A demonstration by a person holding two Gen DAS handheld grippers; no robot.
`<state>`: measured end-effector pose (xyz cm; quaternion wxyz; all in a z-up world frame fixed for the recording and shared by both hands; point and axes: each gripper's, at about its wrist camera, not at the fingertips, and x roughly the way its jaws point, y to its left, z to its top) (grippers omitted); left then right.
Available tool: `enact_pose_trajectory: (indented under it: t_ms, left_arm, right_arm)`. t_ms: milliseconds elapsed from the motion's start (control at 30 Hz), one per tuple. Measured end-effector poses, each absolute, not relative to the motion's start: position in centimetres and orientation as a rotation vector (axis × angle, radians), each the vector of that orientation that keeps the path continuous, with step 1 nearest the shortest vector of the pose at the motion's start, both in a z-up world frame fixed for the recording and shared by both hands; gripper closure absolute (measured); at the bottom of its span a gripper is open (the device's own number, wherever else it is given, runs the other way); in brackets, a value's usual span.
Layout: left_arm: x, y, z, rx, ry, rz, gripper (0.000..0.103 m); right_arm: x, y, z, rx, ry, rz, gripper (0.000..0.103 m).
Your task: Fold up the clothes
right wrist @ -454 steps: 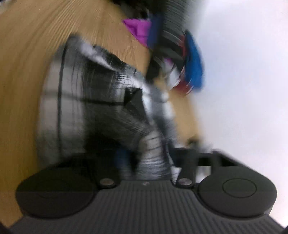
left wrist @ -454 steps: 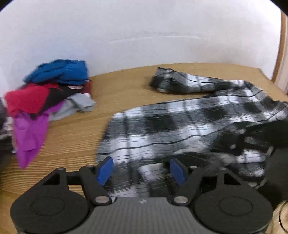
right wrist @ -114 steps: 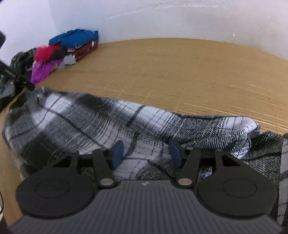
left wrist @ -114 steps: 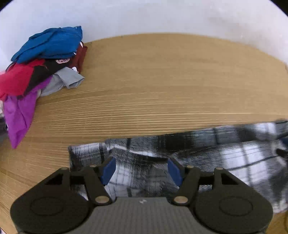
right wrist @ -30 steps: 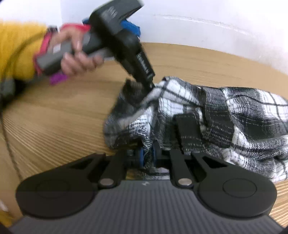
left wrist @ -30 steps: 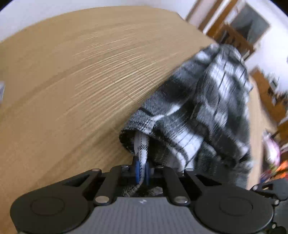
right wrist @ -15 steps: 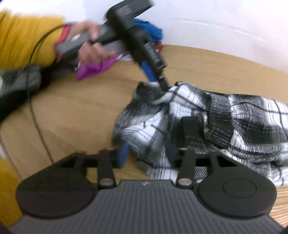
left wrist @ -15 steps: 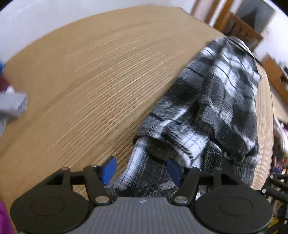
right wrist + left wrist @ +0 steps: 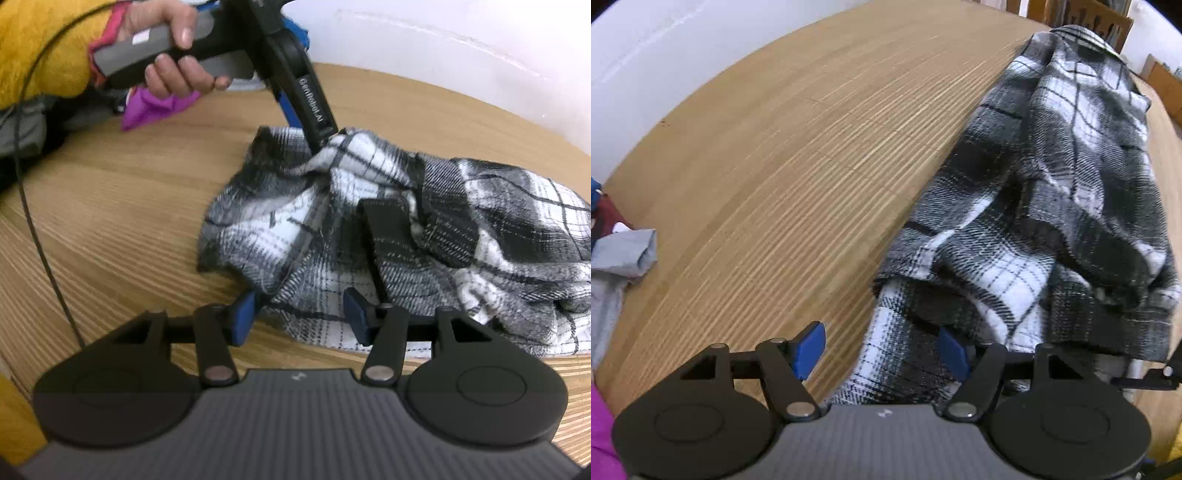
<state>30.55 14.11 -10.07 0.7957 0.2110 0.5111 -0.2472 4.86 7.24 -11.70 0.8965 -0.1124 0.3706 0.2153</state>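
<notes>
The black-and-white plaid flannel shirt (image 9: 1052, 206) lay bunched lengthwise on the wooden table (image 9: 783, 155), doubled over itself in a lumpy roll rather than a flat fold. The left gripper (image 9: 882, 349) was opening, its blue pads apart with the shirt's near end lying loose between them, nothing pinched. The right gripper (image 9: 301, 314) sat with its jaws spread too, a hem edge of the shirt (image 9: 369, 229) between the pads but not pressed by them. In the right wrist view the person's left hand (image 9: 173, 55) held the other tool's handle, its tip down at the shirt's top corner.

So this looked like the release after 1 fold, both claws letting the fabric drop. The heap of other clothes (image 9: 155, 107) waited at the table's far corner. The next move probably called for smoothing the bundle or re-gripping 2 corners for another fold, since it was still pretty rumpled. Snagging a loose layer seemed like the risk.
</notes>
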Motion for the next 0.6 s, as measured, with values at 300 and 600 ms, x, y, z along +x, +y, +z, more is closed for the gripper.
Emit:
enact_pose_trajectory:
  t_ms: [300,600]
  left_arm:
    - [29.8,13.5,-10.5,0.491,1.054,-0.522,0.031]
    - [30.1,14.1,-10.8,0.474,1.058,-0.537,0.027]
  right_arm:
    - [5.7,7.1,-11.8,-0.216,0.806,0.449,0.04]
    - [6.0,7.6,-11.7,-0.204,0.823,0.446,0.033]
